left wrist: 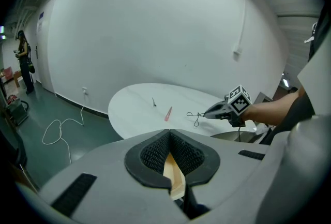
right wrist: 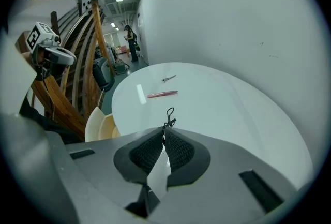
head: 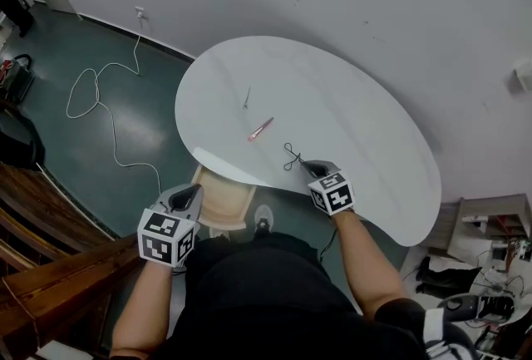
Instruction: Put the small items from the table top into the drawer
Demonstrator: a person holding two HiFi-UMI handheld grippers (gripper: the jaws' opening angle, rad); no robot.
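On white table, right tongs grip black clip, pointing outward.

White oval table with slim pink item, small metal piece, black wire loop

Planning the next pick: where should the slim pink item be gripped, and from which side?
Probably mid-length, from above, jaws across its narrow width: the slim pink item lies flat on the table, long and thin.
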